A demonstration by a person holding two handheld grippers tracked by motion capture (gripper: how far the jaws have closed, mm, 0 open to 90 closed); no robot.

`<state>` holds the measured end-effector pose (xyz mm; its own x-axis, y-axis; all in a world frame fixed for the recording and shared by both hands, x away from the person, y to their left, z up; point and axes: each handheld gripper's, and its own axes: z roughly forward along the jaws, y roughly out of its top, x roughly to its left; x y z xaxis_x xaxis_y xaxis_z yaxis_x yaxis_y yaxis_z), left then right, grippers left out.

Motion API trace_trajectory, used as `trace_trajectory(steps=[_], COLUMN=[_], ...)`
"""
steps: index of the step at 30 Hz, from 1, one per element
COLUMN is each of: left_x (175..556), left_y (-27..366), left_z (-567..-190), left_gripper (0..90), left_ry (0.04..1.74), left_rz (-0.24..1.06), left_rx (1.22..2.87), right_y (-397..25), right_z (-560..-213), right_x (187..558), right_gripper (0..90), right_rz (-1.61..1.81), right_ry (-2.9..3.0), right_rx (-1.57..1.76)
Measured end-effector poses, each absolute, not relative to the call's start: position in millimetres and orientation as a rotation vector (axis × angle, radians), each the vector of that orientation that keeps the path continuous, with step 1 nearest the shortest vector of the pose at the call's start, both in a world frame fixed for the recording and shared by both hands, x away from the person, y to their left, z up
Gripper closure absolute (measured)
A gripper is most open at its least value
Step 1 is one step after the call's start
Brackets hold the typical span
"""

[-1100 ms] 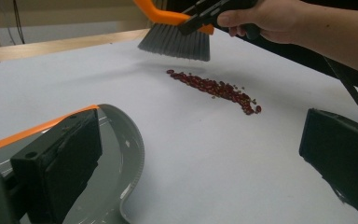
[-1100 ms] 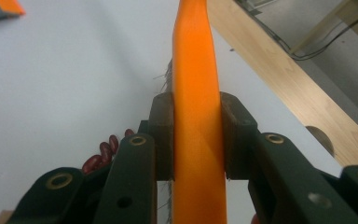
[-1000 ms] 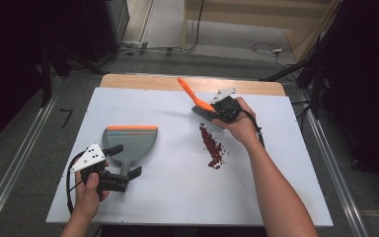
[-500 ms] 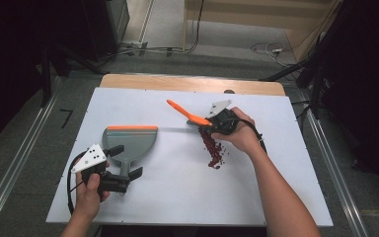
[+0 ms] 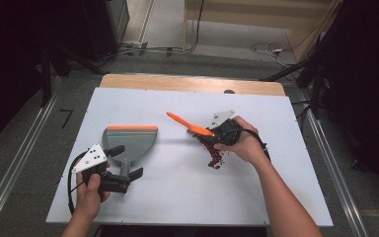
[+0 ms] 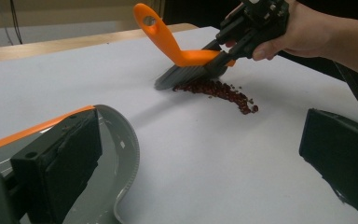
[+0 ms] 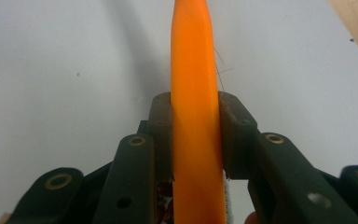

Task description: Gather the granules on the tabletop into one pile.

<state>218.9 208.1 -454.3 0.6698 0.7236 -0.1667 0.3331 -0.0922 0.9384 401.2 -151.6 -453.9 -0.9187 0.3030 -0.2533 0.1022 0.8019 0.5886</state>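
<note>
Brush (image 5: pixel 190 125) now swung down from its raised tilt onto the far end of the red beans (image 5: pixel 213 154), clamped in the right tool (image 5: pixel 220 132), ready to sweep left toward the dustpan (image 5: pixel 128 141), left tool (image 5: pixel 121 174) apart around its handle.
</note>
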Motion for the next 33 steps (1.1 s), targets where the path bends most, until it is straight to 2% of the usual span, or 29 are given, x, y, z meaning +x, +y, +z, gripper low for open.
trace_trajectory(steps=[19,33], left_x=[218.7,218.7], left_y=[205.7,204.4], left_z=[-453.9,-453.7], left_gripper=[0.0,0.0], left_ry=[0.86,0.859], left_rz=[0.409,0.407], left_rx=[1.698,1.7], right_y=[-160.7,-162.0], right_z=[-453.9,-449.4], right_x=[371.9,364.2], right_gripper=[68.4,69.0], right_rz=[0.86,0.848], right_ry=[2.685,2.602], right_rx=[0.27,0.202])
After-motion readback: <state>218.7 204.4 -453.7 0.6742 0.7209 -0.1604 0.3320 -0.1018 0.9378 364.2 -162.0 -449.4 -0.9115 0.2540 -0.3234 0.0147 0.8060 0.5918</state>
